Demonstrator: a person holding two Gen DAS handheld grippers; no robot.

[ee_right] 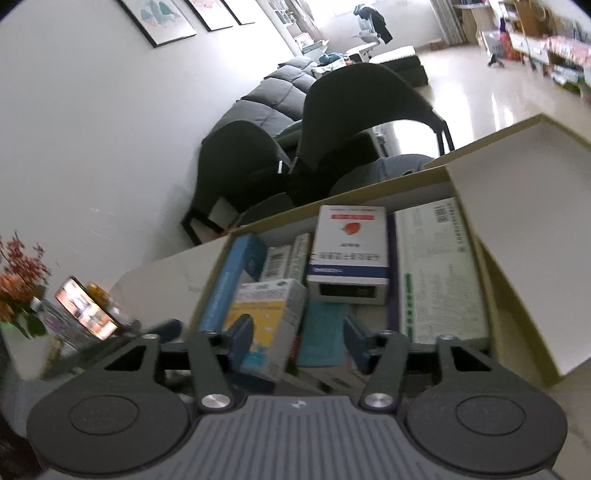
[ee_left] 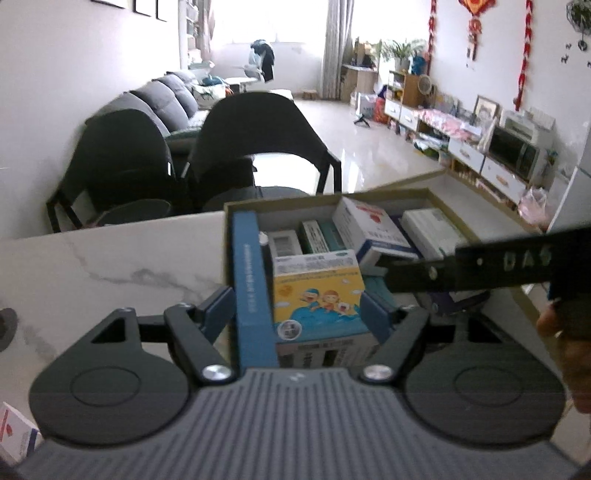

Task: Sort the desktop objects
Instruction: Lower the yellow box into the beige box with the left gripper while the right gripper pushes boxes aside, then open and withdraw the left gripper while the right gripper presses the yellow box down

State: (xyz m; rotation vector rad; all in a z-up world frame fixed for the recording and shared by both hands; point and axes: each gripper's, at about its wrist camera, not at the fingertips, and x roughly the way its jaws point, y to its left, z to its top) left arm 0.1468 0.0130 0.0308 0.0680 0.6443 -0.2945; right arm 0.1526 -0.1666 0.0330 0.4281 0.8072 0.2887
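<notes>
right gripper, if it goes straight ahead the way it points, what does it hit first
Probably the teal box lying in the cardboard box, right between the open fingers of the right gripper; the white box with the red mark lies beyond. Depth is uncertain.

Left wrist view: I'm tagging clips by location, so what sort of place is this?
Most likely a home living and dining room: a grey sofa, dark dining chairs at a marble-look table, and red hanging decorations on the wall.
</notes>
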